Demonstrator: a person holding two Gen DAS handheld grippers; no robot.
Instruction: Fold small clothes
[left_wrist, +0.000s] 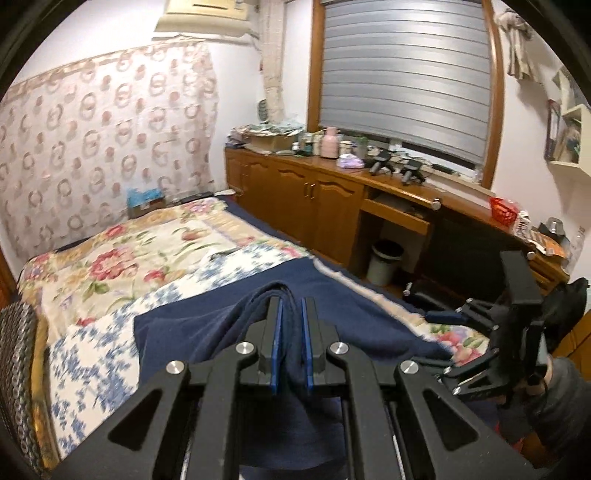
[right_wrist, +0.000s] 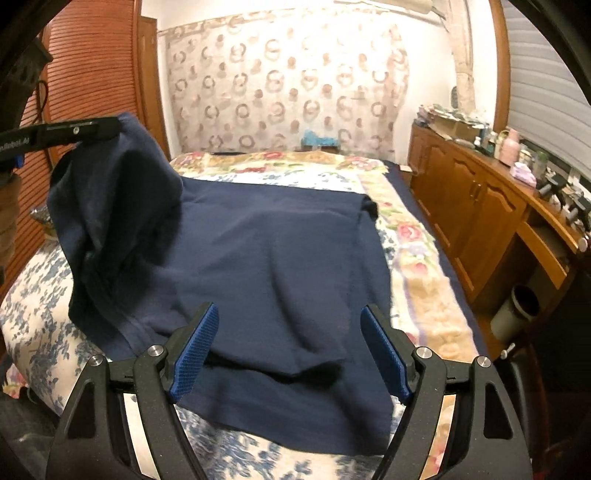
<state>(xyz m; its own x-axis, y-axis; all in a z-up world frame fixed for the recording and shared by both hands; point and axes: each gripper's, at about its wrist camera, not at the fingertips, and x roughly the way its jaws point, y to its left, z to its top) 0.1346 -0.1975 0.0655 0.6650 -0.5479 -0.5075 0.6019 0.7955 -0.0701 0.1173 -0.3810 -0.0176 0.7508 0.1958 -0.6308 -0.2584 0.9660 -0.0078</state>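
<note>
The navy garment (right_wrist: 266, 251) lies spread over the floral bedspread, plain and soft, mostly flat with a few loose wrinkles — its left side is lifted off the bed in a bunched, drooping fold, pinched in my left gripper (left_wrist: 291, 306).

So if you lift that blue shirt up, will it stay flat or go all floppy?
Probably floppy: the shirt already droops in soft folds where the left tool pinches and lifts one side. It likely isn't slippery, since its surface looks matte and fuzzy. It seems light too, as a single pinch holds the raised part up while the right tool hangs open.
</note>
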